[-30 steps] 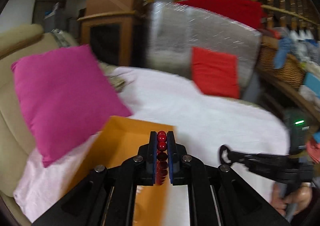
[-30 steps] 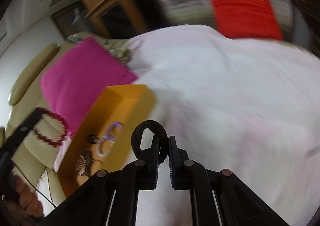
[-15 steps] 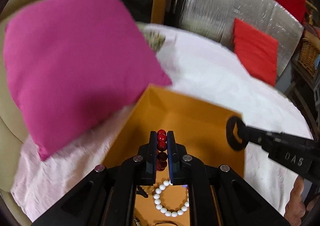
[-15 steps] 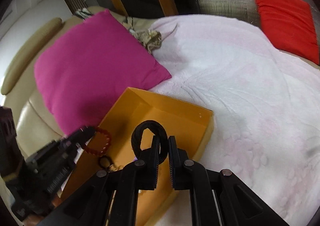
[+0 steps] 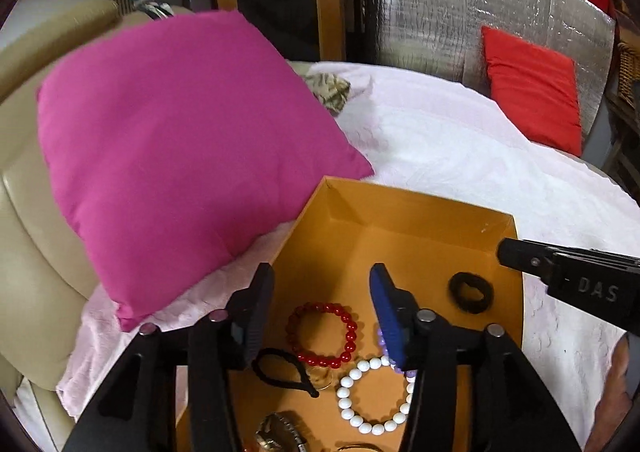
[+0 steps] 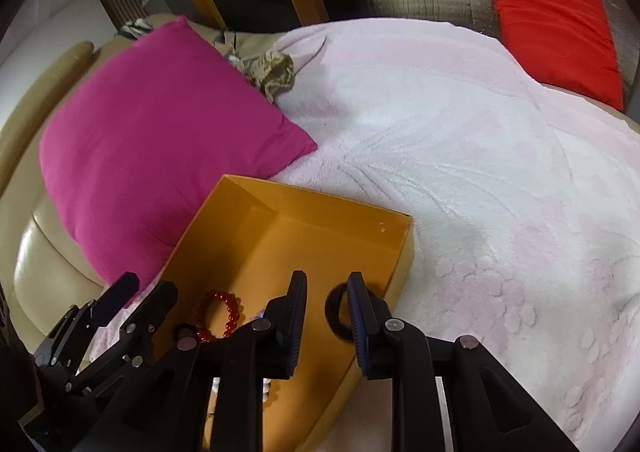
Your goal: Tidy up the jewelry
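- While my left gripper [image 5: 320, 304] hangs over the orange box [image 5: 400, 207], its jaws are opening with nothing pinched; the red bead bracelet [image 5: 323, 334] lies loose on the box floor below them.
- My right gripper [image 6: 327, 294] is opening too, and the black hair tie [image 5: 471, 292] sits free on the floor at its tip, toward three o'clock of the bracelet.
- At five o'clock of the bracelet lies a white bead bracelet [image 5: 374, 396], at seven a black cord loop [image 5: 282, 366].
- Beyond the box, a magenta pillow [image 5: 180, 155] leans at ten o'clock.
- Farthest, at two o'clock across the pink blanket [image 5: 460, 139], rests a red cushion [image 5: 534, 87].
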A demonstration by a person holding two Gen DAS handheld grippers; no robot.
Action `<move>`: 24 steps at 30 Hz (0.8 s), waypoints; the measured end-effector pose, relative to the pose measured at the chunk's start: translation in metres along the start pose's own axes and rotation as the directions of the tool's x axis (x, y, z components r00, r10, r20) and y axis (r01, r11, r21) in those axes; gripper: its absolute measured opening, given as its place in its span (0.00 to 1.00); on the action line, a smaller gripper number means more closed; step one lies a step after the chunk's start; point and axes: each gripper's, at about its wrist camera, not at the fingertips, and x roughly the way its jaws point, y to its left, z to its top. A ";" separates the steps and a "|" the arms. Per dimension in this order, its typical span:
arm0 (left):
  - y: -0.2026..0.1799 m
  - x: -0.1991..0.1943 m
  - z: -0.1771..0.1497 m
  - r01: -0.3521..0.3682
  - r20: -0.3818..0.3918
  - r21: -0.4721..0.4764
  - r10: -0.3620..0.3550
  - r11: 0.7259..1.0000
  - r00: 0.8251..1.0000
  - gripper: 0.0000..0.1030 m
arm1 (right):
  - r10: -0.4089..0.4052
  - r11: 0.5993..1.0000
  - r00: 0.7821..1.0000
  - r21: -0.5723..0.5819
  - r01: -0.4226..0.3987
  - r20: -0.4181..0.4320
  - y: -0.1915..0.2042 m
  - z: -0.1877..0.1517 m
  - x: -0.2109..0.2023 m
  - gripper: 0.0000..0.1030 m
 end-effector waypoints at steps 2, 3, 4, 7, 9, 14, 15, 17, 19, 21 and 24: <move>0.001 -0.008 0.001 -0.008 0.024 -0.002 0.008 1.000 1.000 0.59 | -0.002 1.000 1.000 -0.003 0.002 0.024 -0.002 -0.003 -0.012 0.24; 0.001 -0.012 0.003 -0.014 0.035 -0.003 0.014 1.000 0.999 0.64 | -0.001 1.000 0.999 -0.004 0.001 0.032 -0.004 -0.005 -0.018 0.24; 0.000 -0.017 0.003 -0.019 0.050 -0.003 0.019 1.000 0.999 0.64 | 0.001 1.000 0.999 -0.002 0.000 0.037 -0.005 -0.007 -0.024 0.24; -0.002 -0.035 0.003 -0.030 0.095 -0.002 0.030 1.000 0.995 0.67 | 0.006 1.000 0.998 0.004 -0.006 0.058 -0.012 -0.015 -0.044 0.24; -0.003 -0.045 0.003 -0.032 0.113 0.000 0.032 0.999 0.993 0.71 | 0.002 1.000 0.998 0.000 -0.002 0.067 -0.015 -0.022 -0.057 0.24; -0.009 -0.072 -0.003 -0.050 0.156 0.003 0.049 0.999 0.987 0.77 | -0.001 1.000 0.996 -0.010 0.002 0.084 -0.021 -0.043 -0.087 0.24; -0.010 -0.077 -0.005 -0.050 0.162 0.001 0.049 0.999 0.986 0.77 | -0.001 1.000 0.996 -0.012 0.002 0.087 -0.021 -0.048 -0.093 0.24; -0.011 -0.085 -0.008 -0.057 0.165 -0.001 0.057 0.998 0.985 0.78 | 0.002 1.000 0.996 -0.013 -0.001 0.090 -0.023 -0.060 -0.106 0.24; -0.013 -0.095 -0.015 -0.070 0.168 -0.003 0.070 0.998 0.983 0.78 | 0.001 1.000 0.996 -0.018 0.001 0.095 -0.024 -0.071 -0.118 0.24; -0.014 -0.110 -0.025 -0.098 0.166 -0.009 0.098 0.995 0.981 0.80 | -0.002 0.999 0.995 -0.033 0.005 0.099 -0.024 -0.083 -0.131 0.24; -0.013 -0.132 -0.039 -0.132 0.167 -0.025 0.135 0.991 0.977 0.85 | -0.005 0.998 0.994 -0.066 0.012 0.112 -0.020 -0.104 -0.153 0.24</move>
